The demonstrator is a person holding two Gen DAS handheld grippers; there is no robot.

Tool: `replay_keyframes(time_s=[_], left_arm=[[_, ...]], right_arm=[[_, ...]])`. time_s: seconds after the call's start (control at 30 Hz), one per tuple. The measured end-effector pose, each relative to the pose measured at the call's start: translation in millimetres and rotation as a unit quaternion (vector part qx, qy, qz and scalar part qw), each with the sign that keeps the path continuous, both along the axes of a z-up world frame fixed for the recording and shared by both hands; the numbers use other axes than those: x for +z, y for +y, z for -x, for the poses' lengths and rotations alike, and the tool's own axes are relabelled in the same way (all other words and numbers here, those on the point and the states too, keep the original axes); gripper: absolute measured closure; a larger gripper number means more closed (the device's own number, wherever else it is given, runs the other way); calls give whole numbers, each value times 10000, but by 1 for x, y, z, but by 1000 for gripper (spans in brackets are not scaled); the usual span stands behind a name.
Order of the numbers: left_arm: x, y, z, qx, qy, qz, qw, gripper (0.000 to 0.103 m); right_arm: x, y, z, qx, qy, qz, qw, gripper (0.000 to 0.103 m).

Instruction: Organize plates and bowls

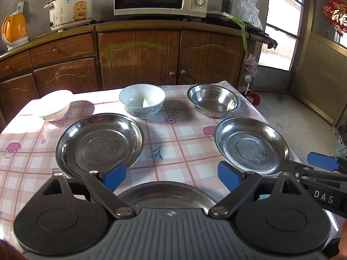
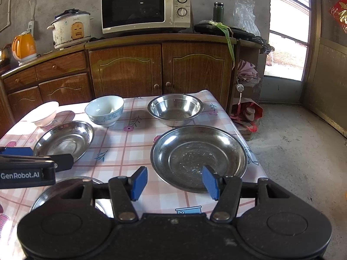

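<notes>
**Table setup, plaid cloth**

Table (image 1: 177, 134) has a pink checked cloth. On it: three steel plates (image 1: 98, 144), a steel bowl (image 1: 213, 100), a blue-patterned bowl (image 1: 142, 100), and a white bowl (image 1: 55, 106) tipped at the far left.

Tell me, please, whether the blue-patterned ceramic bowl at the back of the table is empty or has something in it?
Seemingly empty: the blue-patterned bowl stands upright, its pale inside showing only a sunlit patch, with no food visible.

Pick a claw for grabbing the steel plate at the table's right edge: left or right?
Right. The right claw hangs open just short of that steel plate, one pad over its near rim. The left claw is open over the near plate, further left.
</notes>
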State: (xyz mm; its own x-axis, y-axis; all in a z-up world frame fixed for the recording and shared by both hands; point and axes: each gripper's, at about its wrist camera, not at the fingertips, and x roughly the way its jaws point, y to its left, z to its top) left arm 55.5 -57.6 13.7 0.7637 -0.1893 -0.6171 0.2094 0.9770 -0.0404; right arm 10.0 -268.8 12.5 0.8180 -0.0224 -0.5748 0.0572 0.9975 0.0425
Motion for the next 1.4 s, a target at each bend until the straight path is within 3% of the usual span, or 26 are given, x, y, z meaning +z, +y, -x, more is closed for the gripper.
replay_keyframes(time_s=[1.4], left_arm=[[-5,-72,-37,-279,62,-44,9996,9]], right_arm=[[-6,-90,-20,-677,-27,-117,9976,34]])
